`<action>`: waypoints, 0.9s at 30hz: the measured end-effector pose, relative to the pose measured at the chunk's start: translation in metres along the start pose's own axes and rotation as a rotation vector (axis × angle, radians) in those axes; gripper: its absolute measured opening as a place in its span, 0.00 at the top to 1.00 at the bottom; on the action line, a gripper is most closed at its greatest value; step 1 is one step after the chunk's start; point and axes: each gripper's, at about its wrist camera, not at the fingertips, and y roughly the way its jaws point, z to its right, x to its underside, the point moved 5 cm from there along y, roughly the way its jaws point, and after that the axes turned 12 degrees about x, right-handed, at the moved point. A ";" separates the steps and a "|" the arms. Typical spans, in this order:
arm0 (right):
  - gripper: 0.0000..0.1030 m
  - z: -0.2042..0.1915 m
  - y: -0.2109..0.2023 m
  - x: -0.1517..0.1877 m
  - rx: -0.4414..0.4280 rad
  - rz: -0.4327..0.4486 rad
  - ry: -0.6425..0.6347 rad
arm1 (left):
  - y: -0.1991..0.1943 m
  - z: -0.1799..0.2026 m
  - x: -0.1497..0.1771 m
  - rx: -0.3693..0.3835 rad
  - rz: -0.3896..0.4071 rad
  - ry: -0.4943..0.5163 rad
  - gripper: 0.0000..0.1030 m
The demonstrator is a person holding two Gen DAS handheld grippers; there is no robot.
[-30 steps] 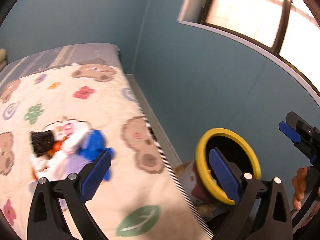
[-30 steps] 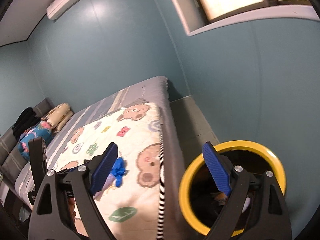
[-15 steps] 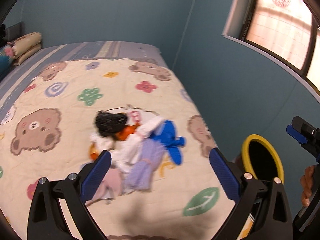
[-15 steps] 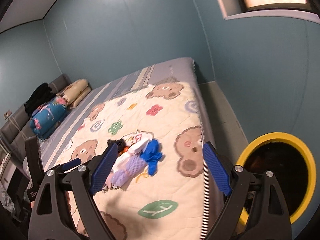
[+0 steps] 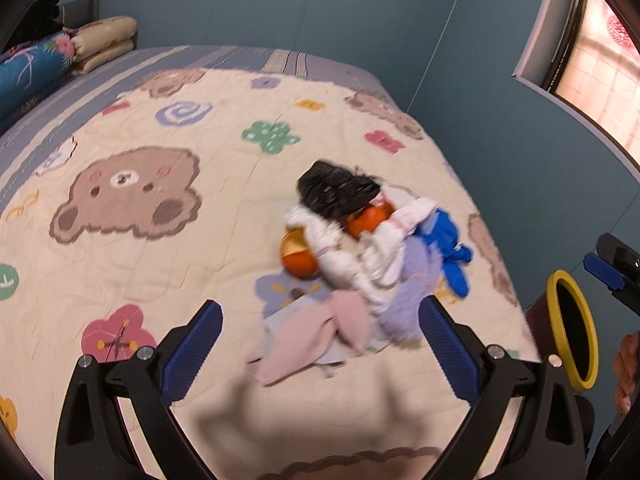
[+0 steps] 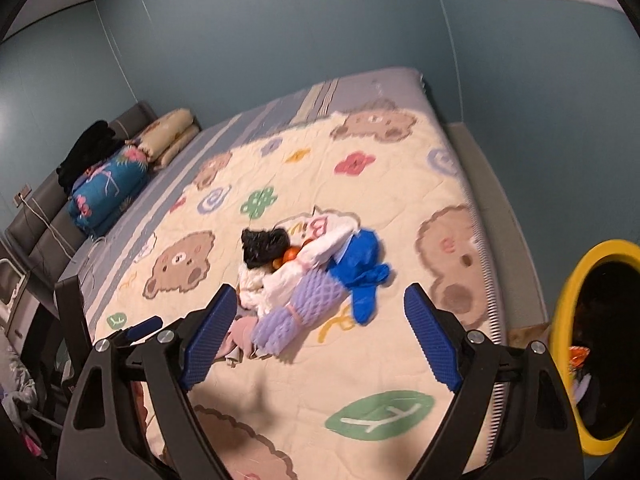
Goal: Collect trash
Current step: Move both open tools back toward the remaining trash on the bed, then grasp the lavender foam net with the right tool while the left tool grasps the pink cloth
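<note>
Both tools empty, pads apart: left tool (image 5: 320, 344), right tool (image 6: 316, 336). Trash pile (image 5: 360, 240) on quilted bear-print bed (image 5: 132, 240), beyond both tools at 12 o'clock: crumpled, netted, glossy bits. Round yellow-rimmed bin (image 6: 592, 344) at 3 o'clock; only right view shows wrappers inside.

**What the two views leave hidden or unclear**

The trash heap (image 5: 360, 248) ahead of the left gripper (image 5: 320, 350) is motion-smeared; its white pieces blur together. The orange item (image 6: 292, 255) lies mostly buried under the black bag (image 6: 264, 246). Right of the right gripper (image 6: 316, 338), the yellow-rimmed bin (image 6: 560, 320) is cut by the frame edge, its contents dark.
</note>
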 end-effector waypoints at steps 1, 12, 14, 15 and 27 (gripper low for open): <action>0.23 -0.004 0.009 0.003 -0.005 -0.021 -0.001 | 0.003 -0.006 0.003 -0.002 -0.008 -0.005 0.08; 0.27 -0.036 0.099 0.034 0.016 -0.195 -0.030 | 0.036 -0.036 0.023 0.050 -0.082 -0.037 0.08; 0.28 -0.039 0.116 0.036 0.015 -0.225 -0.025 | 0.042 -0.035 0.024 0.059 -0.092 -0.034 0.08; 0.30 -0.041 0.121 0.037 0.014 -0.235 -0.026 | 0.045 -0.035 0.024 0.060 -0.097 -0.031 0.08; 0.52 -0.060 0.178 0.052 -0.033 -0.363 -0.011 | 0.070 -0.036 0.032 0.117 -0.120 -0.017 0.28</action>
